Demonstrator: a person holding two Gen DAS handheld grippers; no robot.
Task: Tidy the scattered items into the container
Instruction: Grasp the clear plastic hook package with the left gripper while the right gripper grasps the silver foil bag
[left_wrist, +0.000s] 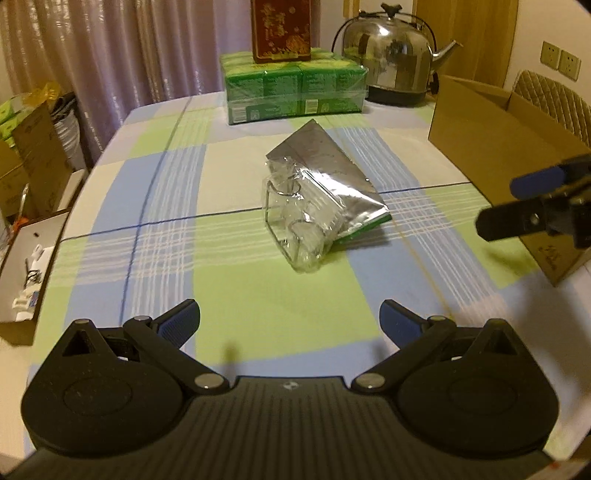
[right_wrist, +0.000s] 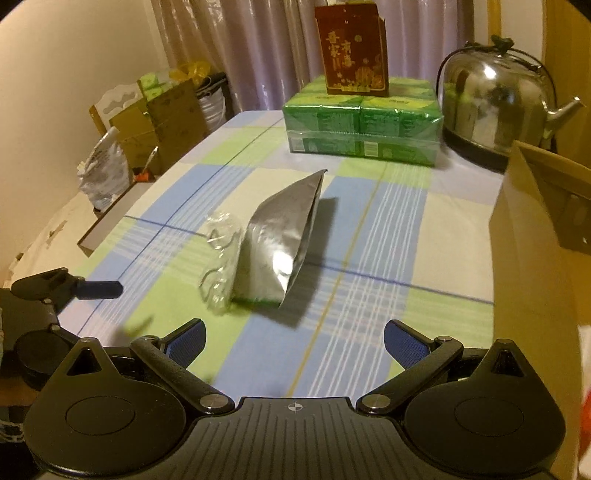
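A silver foil pouch (left_wrist: 325, 173) with a green bottom edge lies mid-table; it also shows in the right wrist view (right_wrist: 280, 243). A crumpled clear plastic tray (left_wrist: 295, 229) rests against it, on its left side in the right wrist view (right_wrist: 219, 258). An open cardboard box (left_wrist: 509, 147) stands at the right; its wall shows in the right wrist view (right_wrist: 528, 266). My left gripper (left_wrist: 290, 321) is open and empty, short of the tray. My right gripper (right_wrist: 293, 339) is open and empty, short of the pouch. It shows in the left wrist view (left_wrist: 517, 203), by the box.
A green shrink-wrapped pack (left_wrist: 295, 88) with a red box (left_wrist: 280, 29) on top stands at the back. A steel kettle (left_wrist: 391, 59) is beside it. Cardboard boxes and bags (left_wrist: 33, 155) stand off the table's left edge. The checked tablecloth (left_wrist: 166, 229) covers the table.
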